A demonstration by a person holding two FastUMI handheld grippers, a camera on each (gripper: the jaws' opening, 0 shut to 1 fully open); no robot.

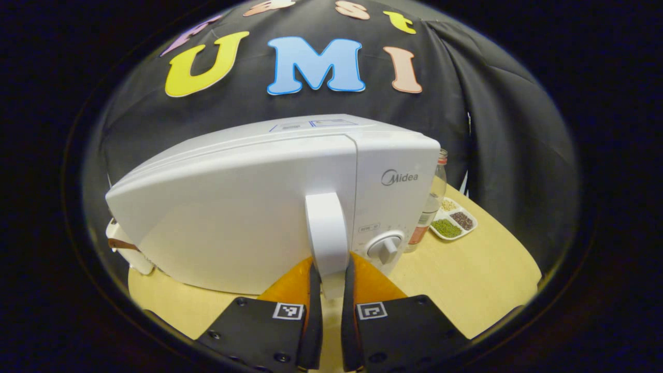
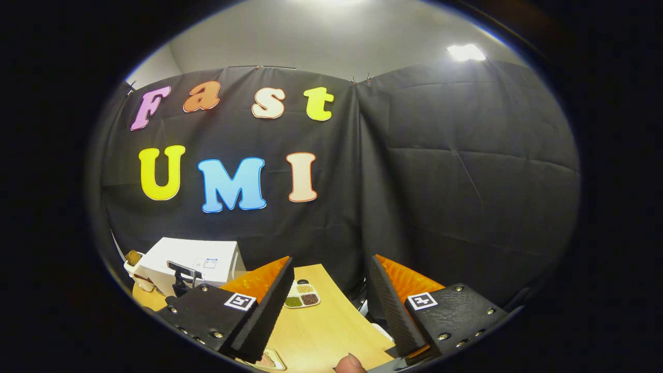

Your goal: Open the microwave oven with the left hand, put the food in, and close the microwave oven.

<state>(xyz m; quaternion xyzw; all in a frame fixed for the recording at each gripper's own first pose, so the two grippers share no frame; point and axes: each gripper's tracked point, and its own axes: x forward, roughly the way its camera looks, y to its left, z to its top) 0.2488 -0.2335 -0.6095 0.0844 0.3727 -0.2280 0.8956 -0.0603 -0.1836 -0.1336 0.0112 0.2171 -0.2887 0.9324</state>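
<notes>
We had left gripper pinching door handle of microwave oven on table. Right gripper hung spread, empty. Advised: pull handle along door's hinge arc, grip firm.

Black cloth wall hangs behind, pleated at 12 o'clock. Grey ceiling above, lamp glowing at 1 o'clock. Light wooden table at 6 o'clock.
</notes>
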